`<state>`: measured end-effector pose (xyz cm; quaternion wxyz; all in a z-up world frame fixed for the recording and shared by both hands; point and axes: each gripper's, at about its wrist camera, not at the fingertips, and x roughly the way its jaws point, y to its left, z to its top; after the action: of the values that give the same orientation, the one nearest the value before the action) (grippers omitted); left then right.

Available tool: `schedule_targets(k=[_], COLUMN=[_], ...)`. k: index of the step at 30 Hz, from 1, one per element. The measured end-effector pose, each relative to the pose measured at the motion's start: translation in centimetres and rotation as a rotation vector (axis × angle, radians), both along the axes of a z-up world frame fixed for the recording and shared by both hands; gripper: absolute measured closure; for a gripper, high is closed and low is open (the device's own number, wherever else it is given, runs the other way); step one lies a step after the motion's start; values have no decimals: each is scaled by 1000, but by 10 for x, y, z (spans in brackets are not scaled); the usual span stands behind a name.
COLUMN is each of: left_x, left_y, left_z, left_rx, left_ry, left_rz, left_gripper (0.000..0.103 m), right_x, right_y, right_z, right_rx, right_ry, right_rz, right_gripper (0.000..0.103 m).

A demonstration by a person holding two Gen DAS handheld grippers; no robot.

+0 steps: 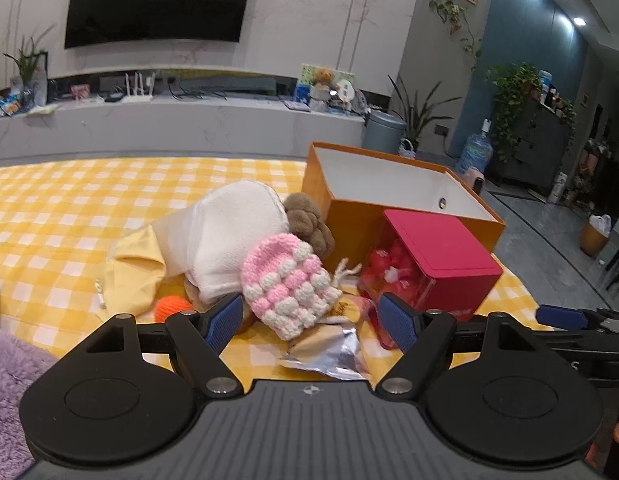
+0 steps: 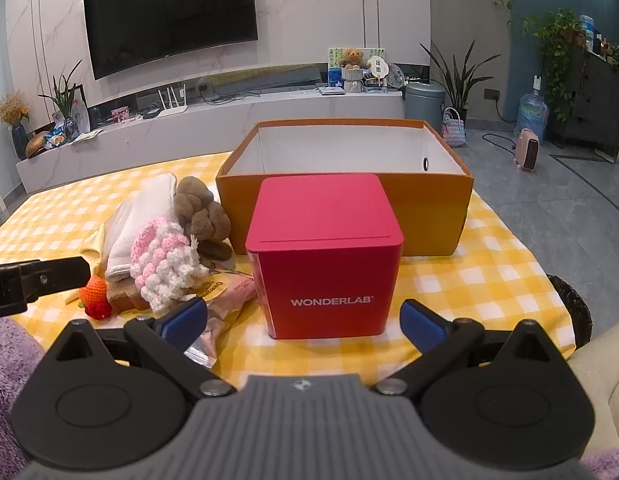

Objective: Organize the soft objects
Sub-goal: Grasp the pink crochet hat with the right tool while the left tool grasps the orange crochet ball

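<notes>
- The left gripper (image 1: pixel 311 320) is hovering with its blue-padded fingers spread wide, pinching nothing.
- Just beyond it at 12 o'clock, a pink-and-white crocheted pouch (image 1: pixel 291 284) is lying on the yellow checked cloth (image 1: pixel 69 208) covering the desk, with a crinkled silver wrapper (image 1: pixel 329 354) touching its near end.
- At 11 o'clock from that gripper, a white folded towel (image 1: pixel 225 232) is resting over a yellow cloth (image 1: pixel 133 268); an orange knitted ball (image 1: pixel 173 308) is peeking out at 10 o'clock, and a brown plush toy (image 1: pixel 309 220) is sitting behind the pouch, against the orange box (image 1: pixel 345 216).
- The right gripper (image 2: pixel 303 318) is also being held with its fingers spread apart, empty, flanking the near face of a red cube box (image 2: pixel 325 256) without touching it.
- White lettering on that face is reading "WONDERLAB".
- Directly behind the cube at 12 o'clock, the open orange box is showing a white interior.
- At 10 o'clock in the right wrist view, the soft pile is sitting beside the cube: pouch, towel, plush, a crocheted strawberry (image 2: pixel 95 296) and a pink packet (image 2: pixel 229 292) whose print is too small to read.
</notes>
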<state>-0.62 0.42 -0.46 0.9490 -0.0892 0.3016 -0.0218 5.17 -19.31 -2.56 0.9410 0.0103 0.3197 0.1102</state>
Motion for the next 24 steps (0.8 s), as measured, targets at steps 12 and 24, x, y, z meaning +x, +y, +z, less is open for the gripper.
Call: schedule_targets(k=[12, 24], left_x=[6, 37], left_y=[17, 72], left_z=[-8, -25], left_rx=[14, 51], left_ry=[49, 198], left_rz=[-60, 25], left_gripper=[47, 43], right_x=[-5, 9], right_y=[14, 78], right_z=[-1, 0], right_rx=[-7, -109], right_ry=[-48, -40], right_rz=[119, 339], right_gripper=[25, 22])
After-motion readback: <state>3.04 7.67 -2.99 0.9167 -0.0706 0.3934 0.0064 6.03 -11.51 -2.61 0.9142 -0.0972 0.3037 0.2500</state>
